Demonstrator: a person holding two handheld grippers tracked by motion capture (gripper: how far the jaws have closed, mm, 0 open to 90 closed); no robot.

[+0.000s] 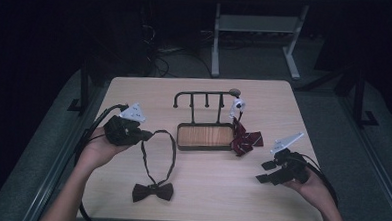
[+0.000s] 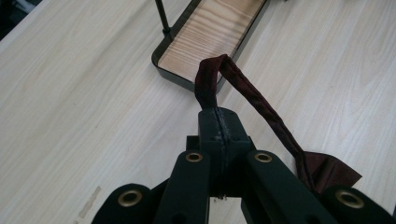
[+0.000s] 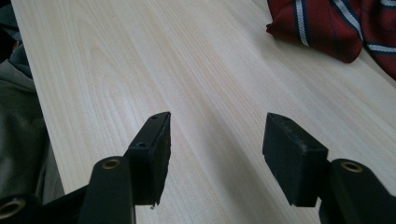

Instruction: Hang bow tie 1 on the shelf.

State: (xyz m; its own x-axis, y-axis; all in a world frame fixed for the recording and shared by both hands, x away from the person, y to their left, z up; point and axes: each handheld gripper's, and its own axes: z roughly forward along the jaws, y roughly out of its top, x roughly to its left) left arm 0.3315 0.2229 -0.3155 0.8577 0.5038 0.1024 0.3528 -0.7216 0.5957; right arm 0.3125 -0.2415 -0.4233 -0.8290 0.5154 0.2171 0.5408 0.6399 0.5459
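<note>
A dark brown bow tie [image 1: 153,191] lies near the table's front edge, and its strap [image 1: 158,149] loops up toward my left gripper [image 1: 144,136]. In the left gripper view that gripper [image 2: 219,115] is shut on the strap [image 2: 212,77], lifting the loop off the table, with the bow [image 2: 331,170] at lower right. A black hook stand on a wooden tray [image 1: 205,136] stands mid-table. A red striped bow tie [image 1: 245,141] hangs off its right end and rests against the tray. My right gripper [image 1: 265,172] stands open over bare table, with the striped tie [image 3: 336,28] ahead of it.
The stand's hook rail [image 1: 204,94] rises behind the tray, with a white tag or clip [image 1: 238,105] at its right end. Bare light wood table [image 1: 205,186] lies between the two grippers. Beyond the table's far edge stand a desk frame [image 1: 257,28] and cables on a dark floor.
</note>
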